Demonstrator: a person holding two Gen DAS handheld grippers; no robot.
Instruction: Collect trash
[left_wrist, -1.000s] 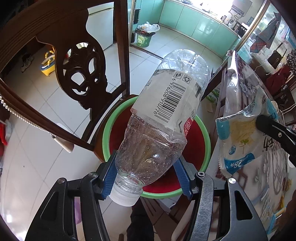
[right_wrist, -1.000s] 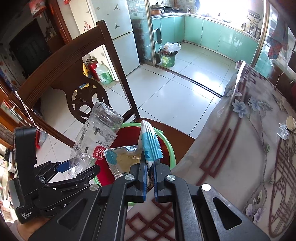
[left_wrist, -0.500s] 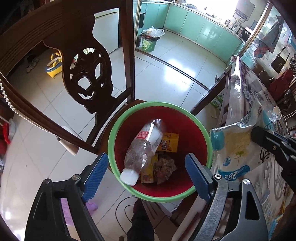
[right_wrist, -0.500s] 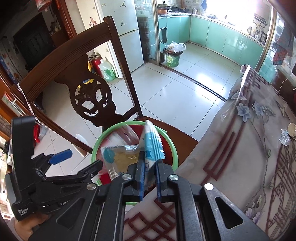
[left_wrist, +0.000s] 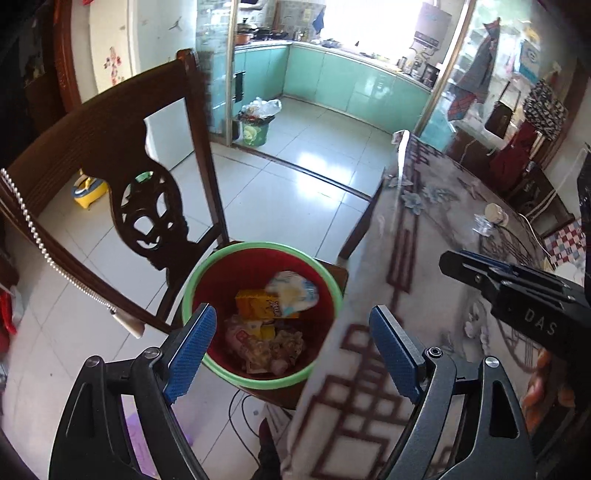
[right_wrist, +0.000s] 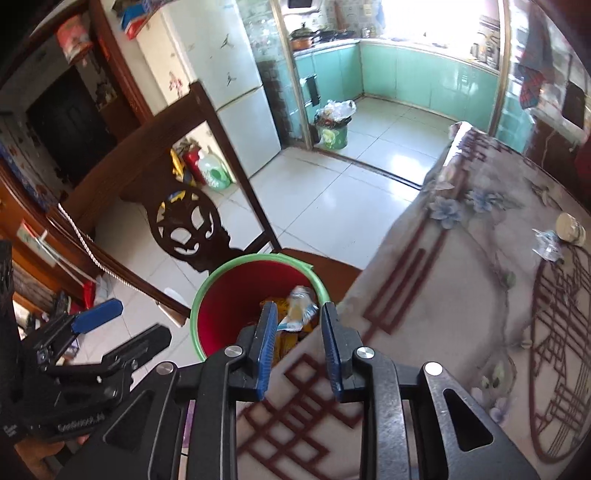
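A red bin with a green rim stands on a wooden chair seat beside the table. In it lie a white and blue snack wrapper, a yellow box and crumpled trash. My left gripper is open and empty above the bin's near rim. My right gripper is open and empty above the bin's table side; it also shows in the left wrist view. On the table lie a small clear plastic scrap and a round lid.
The carved dark chair back rises left of the bin. The table with a flowered cloth fills the right. A cable lies on the tiled floor. A full green bin stands at the kitchen doorway.
My left gripper opened and the plastic bottle dropped into the bin. My right gripper then opened and the snack wrapper fell in. Both grippers have risen and drawn back.
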